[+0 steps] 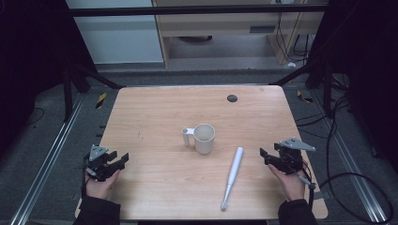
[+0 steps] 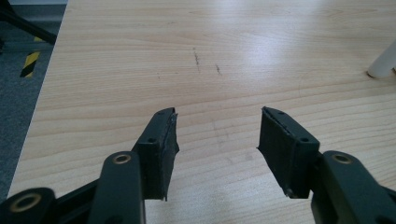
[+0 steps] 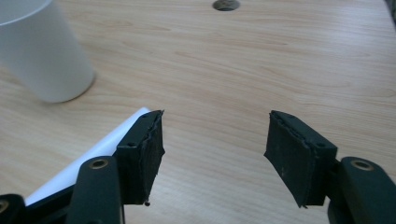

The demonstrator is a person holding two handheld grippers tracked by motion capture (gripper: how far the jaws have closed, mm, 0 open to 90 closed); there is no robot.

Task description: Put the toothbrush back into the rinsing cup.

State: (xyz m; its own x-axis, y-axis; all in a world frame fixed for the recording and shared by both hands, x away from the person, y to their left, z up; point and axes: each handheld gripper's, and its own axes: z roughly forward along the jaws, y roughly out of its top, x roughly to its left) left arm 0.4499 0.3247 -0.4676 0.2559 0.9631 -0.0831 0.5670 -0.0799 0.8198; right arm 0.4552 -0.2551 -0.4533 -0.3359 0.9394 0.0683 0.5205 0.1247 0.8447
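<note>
Work in hand: picking up the long white plastic toothbrush-like stick, which lay flat on the light wooden table, right of centre and near the front edge.
Long axis: ran diagonally, its thin tip toward the person, its thick end pointing up toward the white plastic cup with a side handle.
Nearer hand: the right gripper, just beside the stick's thick end; the left gripper was well apart, across the table.
Direction from fingers: in the right gripper view the stick lay just outside the left jaw, not between the jaws.
Right jaws: spread wide, nothing between them.
Left jaws: also apart, over bare wood.
Judgement: the right gripper needed to shift toward the stick and close across its width.
</note>
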